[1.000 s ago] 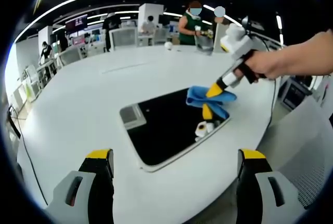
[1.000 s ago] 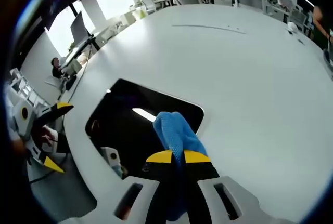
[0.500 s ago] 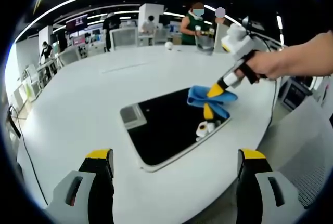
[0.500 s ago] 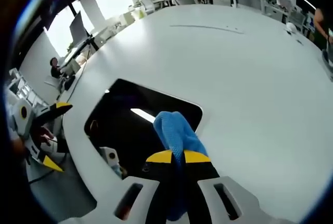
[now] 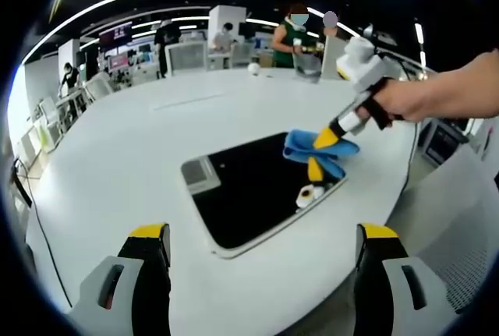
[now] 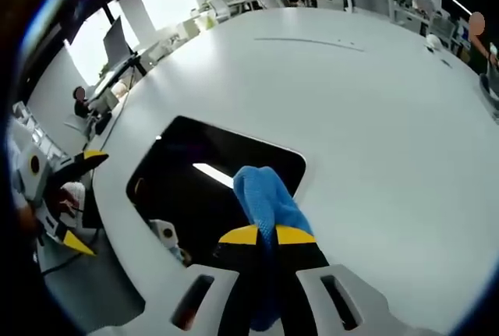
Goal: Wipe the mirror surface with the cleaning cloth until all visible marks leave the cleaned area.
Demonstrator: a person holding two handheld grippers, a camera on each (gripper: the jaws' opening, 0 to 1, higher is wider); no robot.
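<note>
A dark rectangular mirror [image 5: 249, 188] [image 6: 195, 180] with a white rim lies flat on the white round table [image 5: 117, 157] [image 6: 374, 118]. My right gripper [image 5: 323, 139] [image 6: 267, 235] is shut on a blue cleaning cloth [image 5: 316, 149] [image 6: 265, 196] and presses it onto the mirror's far right corner. A hand holds that gripper from the right in the left gripper view. My left gripper [image 5: 261, 235] stands open near the table's front edge, apart from the mirror, and it also appears at the left edge of the right gripper view as the left gripper [image 6: 66, 196].
Desks, chairs, monitors and several people stand beyond the table's far side. A small white object [image 5: 253, 69] rests near the far edge. A cable [image 5: 35, 227] hangs off the table's left side.
The right gripper and the cloth have shifted slightly to the right on the mirror. My left gripper has stayed in place.
</note>
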